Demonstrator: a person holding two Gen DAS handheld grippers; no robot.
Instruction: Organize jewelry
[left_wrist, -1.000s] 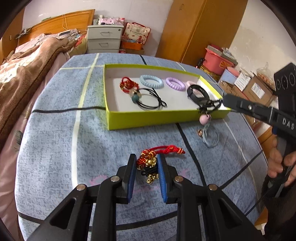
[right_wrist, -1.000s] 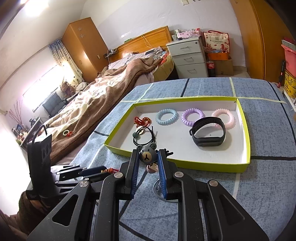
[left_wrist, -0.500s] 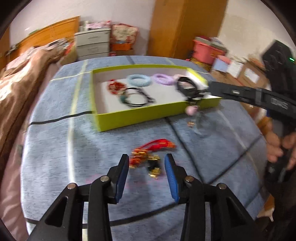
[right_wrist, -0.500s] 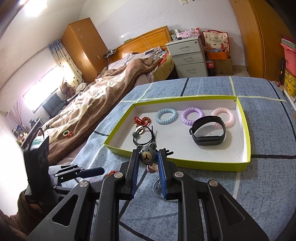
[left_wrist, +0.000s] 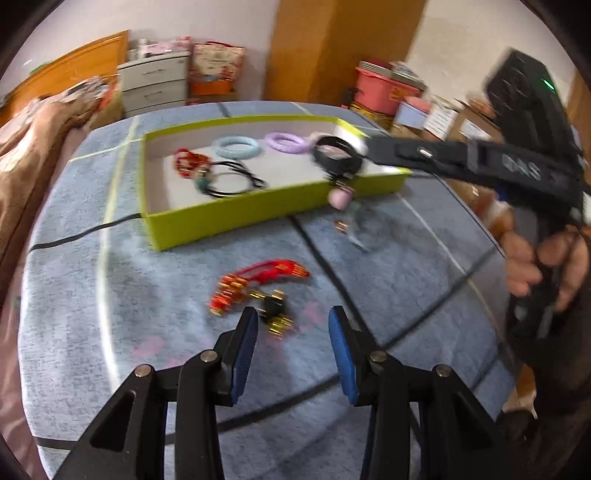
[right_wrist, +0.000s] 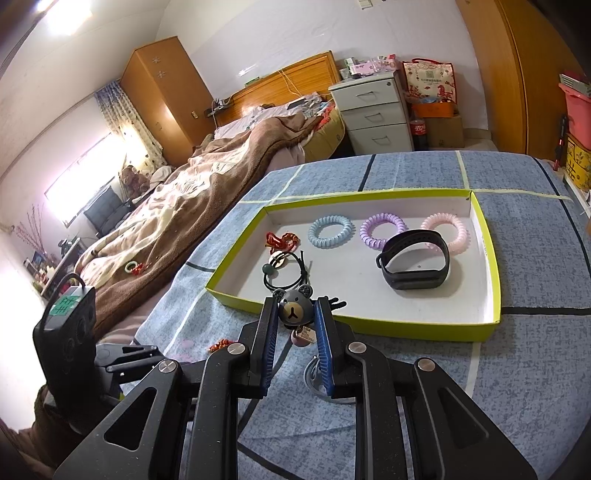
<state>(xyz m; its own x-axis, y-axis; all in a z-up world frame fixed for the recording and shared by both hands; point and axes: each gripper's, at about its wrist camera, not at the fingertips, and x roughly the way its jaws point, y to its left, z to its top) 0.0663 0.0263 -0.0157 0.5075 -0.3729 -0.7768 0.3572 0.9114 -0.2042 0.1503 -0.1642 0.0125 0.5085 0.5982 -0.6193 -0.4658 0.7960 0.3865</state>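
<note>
A red and gold tasselled charm (left_wrist: 255, 286) lies loose on the blue cloth, just ahead of my left gripper (left_wrist: 293, 334), which is open and empty. My right gripper (right_wrist: 294, 326) is shut on a grey bear-head hair tie (right_wrist: 293, 308); its pink bead (left_wrist: 340, 197) and grey loop hang below, just in front of the green-edged tray (right_wrist: 493, 258). In the tray lie a black wristband (right_wrist: 413, 264), blue (right_wrist: 330, 230), purple (right_wrist: 382, 230) and pink (right_wrist: 445, 232) coil ties, a red cord piece (right_wrist: 280, 240) and a black hair tie (right_wrist: 286, 273).
The table has a blue cloth with dark and pale lines (right_wrist: 535, 369). A bed with a brown blanket (right_wrist: 192, 195) stands to the left. A white drawer unit (right_wrist: 373, 114), boxes and a pink bin (left_wrist: 384, 90) stand beyond the table.
My left gripper has opened, let go of the red and gold charm and drawn back; the charm now lies on the cloth. My right gripper holds the bear tie still.
</note>
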